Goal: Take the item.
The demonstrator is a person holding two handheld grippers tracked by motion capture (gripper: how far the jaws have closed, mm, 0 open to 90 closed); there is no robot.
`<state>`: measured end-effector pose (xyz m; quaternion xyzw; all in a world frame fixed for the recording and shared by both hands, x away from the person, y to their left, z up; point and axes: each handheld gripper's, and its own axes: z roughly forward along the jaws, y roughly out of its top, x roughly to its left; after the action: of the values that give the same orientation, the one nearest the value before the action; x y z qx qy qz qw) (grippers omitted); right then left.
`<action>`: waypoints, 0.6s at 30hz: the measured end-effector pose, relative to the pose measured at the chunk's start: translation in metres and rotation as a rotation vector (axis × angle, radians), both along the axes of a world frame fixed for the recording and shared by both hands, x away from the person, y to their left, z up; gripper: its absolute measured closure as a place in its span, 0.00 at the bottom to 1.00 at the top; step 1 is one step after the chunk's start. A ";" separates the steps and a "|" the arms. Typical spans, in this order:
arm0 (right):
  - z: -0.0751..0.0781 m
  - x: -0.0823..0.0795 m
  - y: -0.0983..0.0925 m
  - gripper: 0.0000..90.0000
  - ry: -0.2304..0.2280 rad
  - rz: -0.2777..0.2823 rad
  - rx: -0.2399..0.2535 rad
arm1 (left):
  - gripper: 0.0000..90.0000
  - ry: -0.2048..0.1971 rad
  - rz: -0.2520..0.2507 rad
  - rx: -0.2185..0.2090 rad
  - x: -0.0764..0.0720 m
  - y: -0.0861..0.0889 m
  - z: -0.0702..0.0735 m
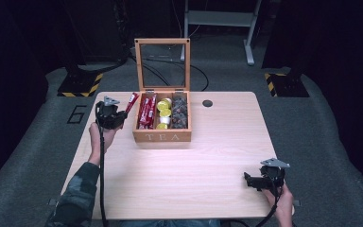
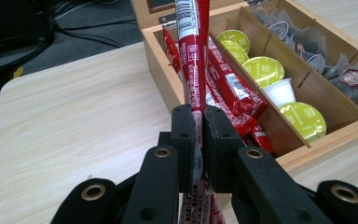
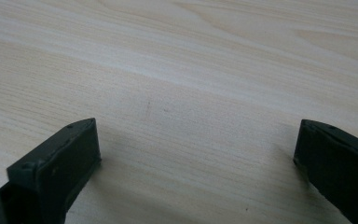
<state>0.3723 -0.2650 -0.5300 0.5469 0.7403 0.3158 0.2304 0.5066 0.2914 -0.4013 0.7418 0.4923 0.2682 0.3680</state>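
An open wooden tea box (image 1: pixel 162 136) stands at the middle back of the table, its glass lid upright. Its left compartment holds red stick packets (image 1: pixel 147 109), the middle one yellow-lidded pods (image 1: pixel 163 108) and the right one dark tea bags (image 1: pixel 179 109). My left gripper (image 1: pixel 121 116) is shut on a red stick packet (image 1: pixel 132 102) just left of the box. In the left gripper view the red stick packet (image 2: pixel 193 56) rises from my left gripper (image 2: pixel 200 123) beside the tea box (image 2: pixel 161 79). My right gripper (image 1: pixel 248 180) rests open near the front right; in the right gripper view my right gripper (image 3: pixel 196 140) has bare table between its jaws.
The light wooden table (image 1: pixel 208 156) has a dark round cable hole (image 1: pixel 207 103) behind the box on the right. Cables and black stands with yellow striped feet (image 1: pixel 80 85) lie on the grey floor beyond the table.
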 end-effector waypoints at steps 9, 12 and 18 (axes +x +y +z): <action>0.000 0.000 0.000 0.00 -0.001 0.000 0.000 | 0.92 0.006 0.018 -0.006 -0.006 0.010 -0.005; 0.000 0.000 0.000 0.00 0.000 0.000 0.000 | 0.92 0.002 0.023 -0.005 -0.007 0.013 -0.006; 0.000 0.000 0.000 0.00 -0.001 0.000 0.000 | 0.92 0.003 0.045 -0.015 -0.012 0.022 -0.013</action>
<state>0.3723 -0.2650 -0.5300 0.5469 0.7402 0.3159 0.2307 0.4948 0.3135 -0.4147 0.7283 0.5112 0.2717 0.3667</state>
